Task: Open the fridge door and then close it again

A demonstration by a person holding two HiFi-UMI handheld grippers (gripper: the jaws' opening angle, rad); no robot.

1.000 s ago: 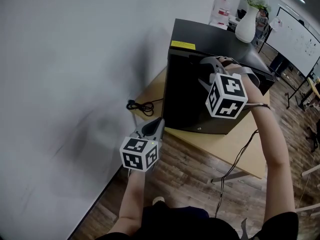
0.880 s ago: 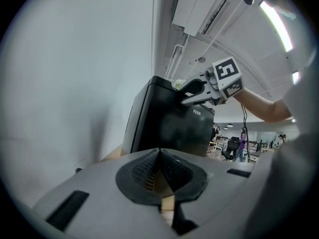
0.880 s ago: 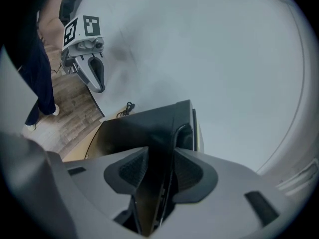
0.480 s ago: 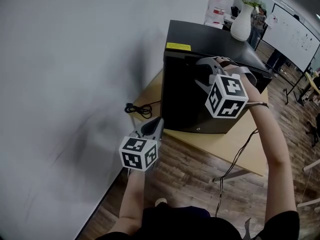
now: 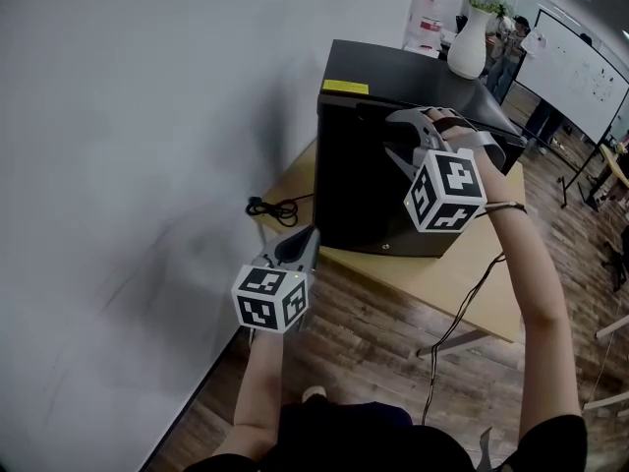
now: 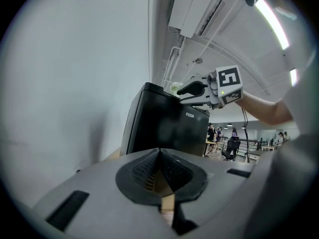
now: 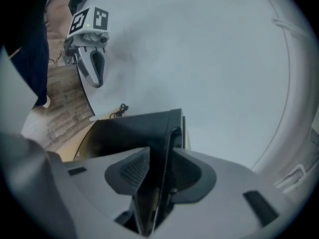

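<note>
A small black fridge [image 5: 364, 185] stands on a wooden table [image 5: 462, 273], its door [image 7: 124, 133] facing me. My right gripper [image 5: 395, 138] is at the door's top edge. In the right gripper view [image 7: 160, 153] its jaws are closing, with that edge between them, one pad before the door's face and one behind its rim. I cannot make out the pads pressing on the door. My left gripper [image 5: 313, 236] hangs low beside the grey wall, apart from the fridge. In the left gripper view [image 6: 159, 152] its pads meet and nothing is between them.
A black cable [image 5: 275, 207] lies coiled on the table by the wall [image 5: 147, 116]. A white vase [image 5: 467, 52] stands behind the fridge, and a whiteboard [image 5: 580, 67] is at the far right. A thin cord [image 5: 457, 323] hangs below my right arm over the wood floor.
The right gripper has tilted slightly while staying at the door's top edge. The left gripper has kept still. The door looks as it did.
</note>
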